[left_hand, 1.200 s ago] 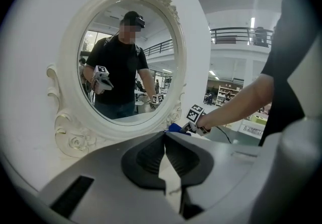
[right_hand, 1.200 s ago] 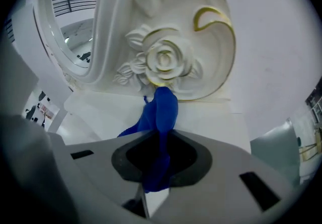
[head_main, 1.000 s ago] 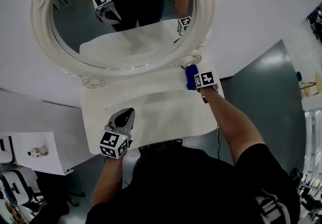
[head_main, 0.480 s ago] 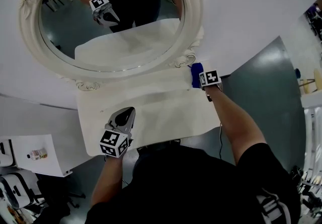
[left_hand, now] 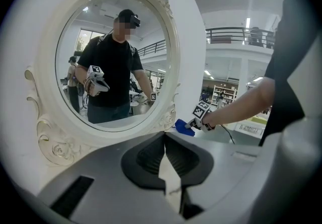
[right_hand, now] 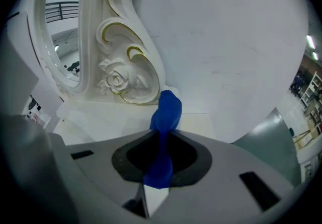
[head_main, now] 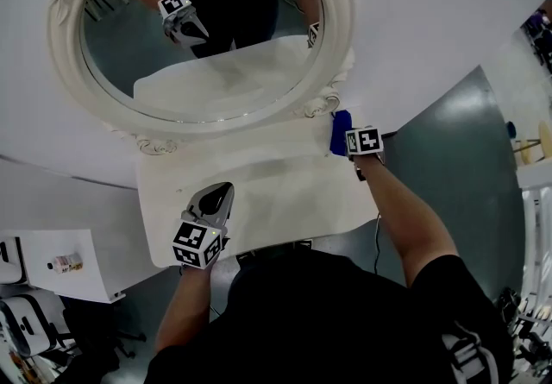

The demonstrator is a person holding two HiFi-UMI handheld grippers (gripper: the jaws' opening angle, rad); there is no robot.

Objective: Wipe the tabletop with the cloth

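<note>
We see an oval mirror (head_main: 216, 46) in an ornate white frame (head_main: 337, 20) set against a plain white wall (head_main: 431, 11), with a carved rose (right_hand: 119, 80) and gilt-edged scrolls at the frame's foot. Grey-green floor (head_main: 457, 149) lies to the right. At lower left a small bottle (head_main: 65, 262) rests on a white side table (head_main: 95, 279). Farther off are a railed balcony (left_hand: 236, 34) and bookshelves (left_hand: 219, 98).

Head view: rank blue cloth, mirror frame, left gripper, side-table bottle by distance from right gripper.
1. Blue cloth, clamped in the right gripper.
2. Mirror frame, scroll just beyond it.
3. Left gripper, tabletop's near left.
4. Bottle, far-left side table.
</note>
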